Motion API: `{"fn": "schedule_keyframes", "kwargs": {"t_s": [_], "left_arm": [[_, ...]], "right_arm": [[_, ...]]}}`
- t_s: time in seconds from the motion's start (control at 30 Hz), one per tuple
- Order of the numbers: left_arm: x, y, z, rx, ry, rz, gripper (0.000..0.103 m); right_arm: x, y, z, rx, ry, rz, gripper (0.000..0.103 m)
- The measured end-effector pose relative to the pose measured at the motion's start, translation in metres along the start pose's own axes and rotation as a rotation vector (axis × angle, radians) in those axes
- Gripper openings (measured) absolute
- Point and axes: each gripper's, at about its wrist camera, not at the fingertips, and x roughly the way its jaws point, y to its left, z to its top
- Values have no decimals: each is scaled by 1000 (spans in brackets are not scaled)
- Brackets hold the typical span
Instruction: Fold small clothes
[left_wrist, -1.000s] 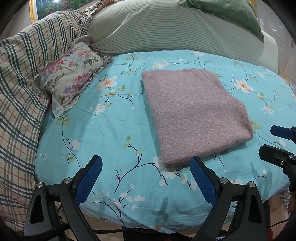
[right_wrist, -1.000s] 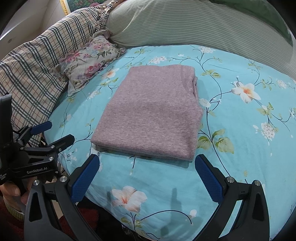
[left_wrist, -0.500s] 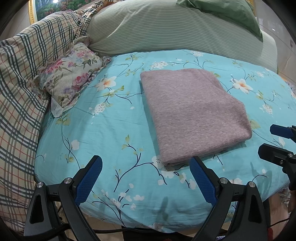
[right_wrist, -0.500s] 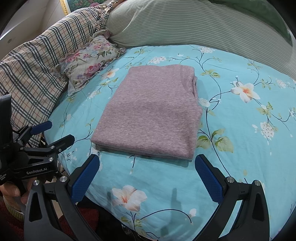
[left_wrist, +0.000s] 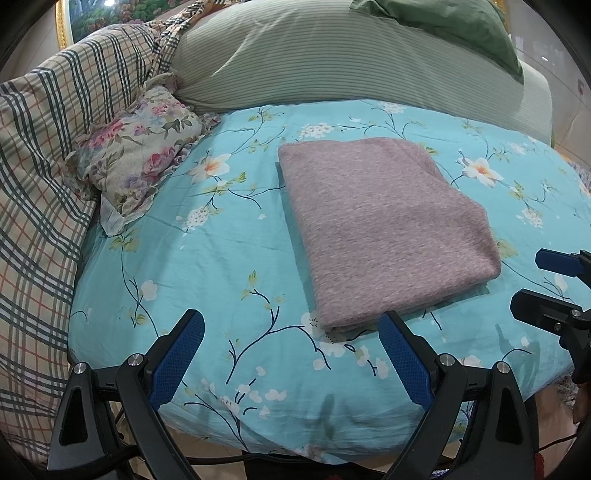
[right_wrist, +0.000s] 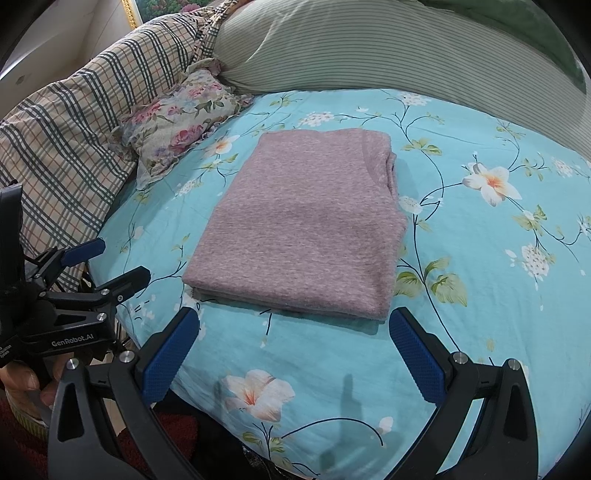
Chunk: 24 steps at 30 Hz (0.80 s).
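Both tools, left tool (left_wrist: 290, 352) and right tool (right_wrist: 293, 349), gape wide, holding nothing. Folded mauve garment (right_wrist: 303, 225) lies mid-bed (right_wrist: 480, 295), toward its near edge. I'd judge remaining work is squaring the loose right-hand layers.

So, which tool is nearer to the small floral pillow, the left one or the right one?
The left tool. It sits toward the side of the bed where the floral pillow lies; the right tool is further over, beyond the folded purple garment.
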Motion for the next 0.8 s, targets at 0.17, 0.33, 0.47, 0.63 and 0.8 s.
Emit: {"fn": "schedule_keyframes", "kwargs": {"t_s": [0.17, 0.33, 0.47, 0.63, 0.8], "left_arm": [[0, 0, 0, -2, 1, 1, 96], [0, 1, 2, -1, -2, -3, 96], [0, 0, 2, 4, -4, -4, 96], [-1, 1, 3, 4, -6, -5, 96], [-1, 1, 3, 3, -5, -7, 96]], "right_arm": [[0, -1, 1, 1, -1, 2, 103], [-1, -4, 3, -2, -4, 5, 103], [-1, -5, 4, -7, -4, 6, 103], [-1, -7, 5, -12, -2, 7, 103], [-2, -7, 6, -14, -3, 10, 103]]}}
